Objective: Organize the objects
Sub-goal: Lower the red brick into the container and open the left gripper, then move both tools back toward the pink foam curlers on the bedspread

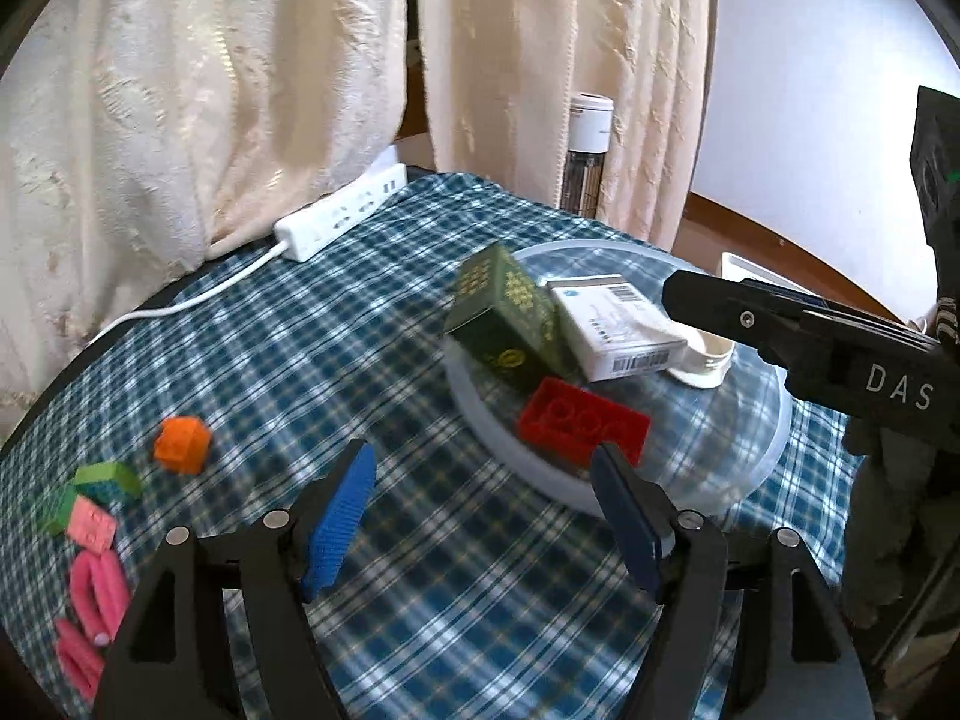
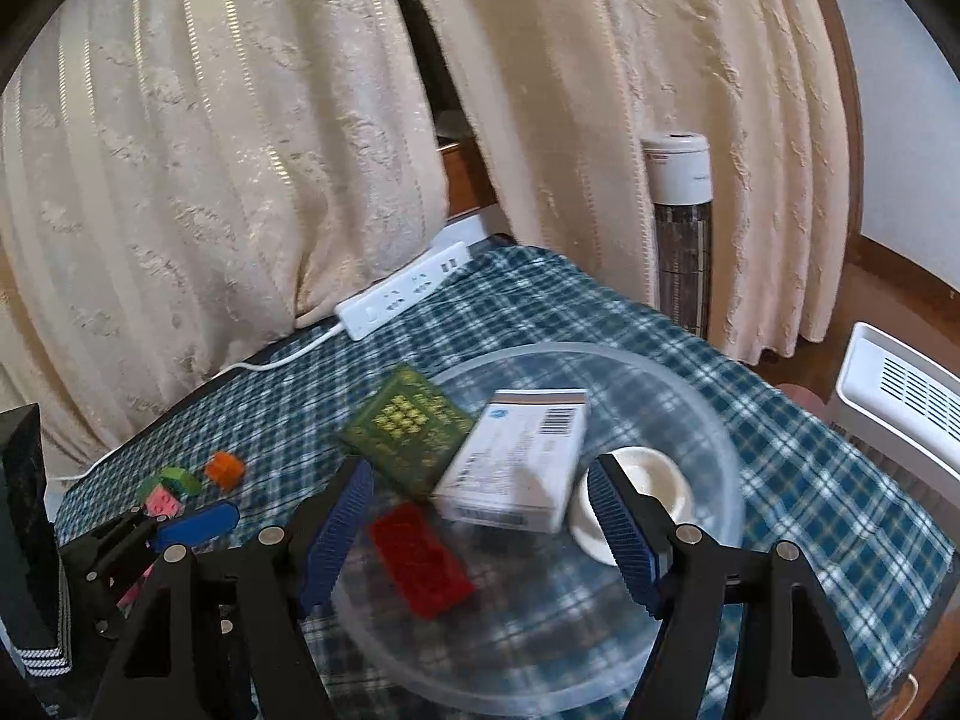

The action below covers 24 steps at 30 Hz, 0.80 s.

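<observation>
Nearest the camera, the left gripper (image 1: 483, 516) hangs with its jaws apart and nothing between them, over the checked tabletop (image 1: 468, 600) just short of the clear tray (image 1: 774, 420); the right gripper (image 2: 480, 522) is likewise parted and empty above that tray. The red brick (image 1: 583, 423), green box (image 1: 507, 318), white box (image 1: 618, 324) and a small white dish (image 2: 654, 480) already lie in the tray, so the sorting looks partway done. The orange block (image 1: 181, 445), green block (image 1: 108, 479), pink brick (image 1: 91, 523) and pink rollers (image 1: 96, 600) lie loose, well to the left, so next I'd expect the left gripper to swing there, likely to the orange block.

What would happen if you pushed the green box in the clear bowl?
The green box sits tilted, propped over the bowl rim, so it would probably tip or slide. It looks like thin cardboard: likely light and easily dented. It leans against the white box, which might shift too.
</observation>
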{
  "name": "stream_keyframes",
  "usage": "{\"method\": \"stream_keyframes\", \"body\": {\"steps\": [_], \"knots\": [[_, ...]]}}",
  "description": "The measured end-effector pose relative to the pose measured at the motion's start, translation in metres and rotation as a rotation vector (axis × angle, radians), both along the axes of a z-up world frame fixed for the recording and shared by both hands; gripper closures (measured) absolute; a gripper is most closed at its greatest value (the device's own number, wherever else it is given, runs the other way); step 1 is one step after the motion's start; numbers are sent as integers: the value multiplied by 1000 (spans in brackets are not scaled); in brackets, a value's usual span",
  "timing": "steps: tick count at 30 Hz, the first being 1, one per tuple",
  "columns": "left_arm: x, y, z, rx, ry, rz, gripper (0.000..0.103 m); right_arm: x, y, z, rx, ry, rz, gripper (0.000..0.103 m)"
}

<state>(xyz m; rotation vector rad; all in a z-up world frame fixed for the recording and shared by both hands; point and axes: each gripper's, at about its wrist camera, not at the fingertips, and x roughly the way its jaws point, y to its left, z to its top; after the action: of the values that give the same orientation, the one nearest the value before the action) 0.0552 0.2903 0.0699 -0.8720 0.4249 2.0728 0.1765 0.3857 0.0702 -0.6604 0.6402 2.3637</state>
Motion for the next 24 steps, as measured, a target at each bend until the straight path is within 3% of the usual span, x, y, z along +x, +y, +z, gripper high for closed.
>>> {"method": "stream_keyframes", "body": {"steps": [24], "knots": [[-26,-119,4,-2,4,317,28,-62,-57,-5,-3,-41,175,25]]}}
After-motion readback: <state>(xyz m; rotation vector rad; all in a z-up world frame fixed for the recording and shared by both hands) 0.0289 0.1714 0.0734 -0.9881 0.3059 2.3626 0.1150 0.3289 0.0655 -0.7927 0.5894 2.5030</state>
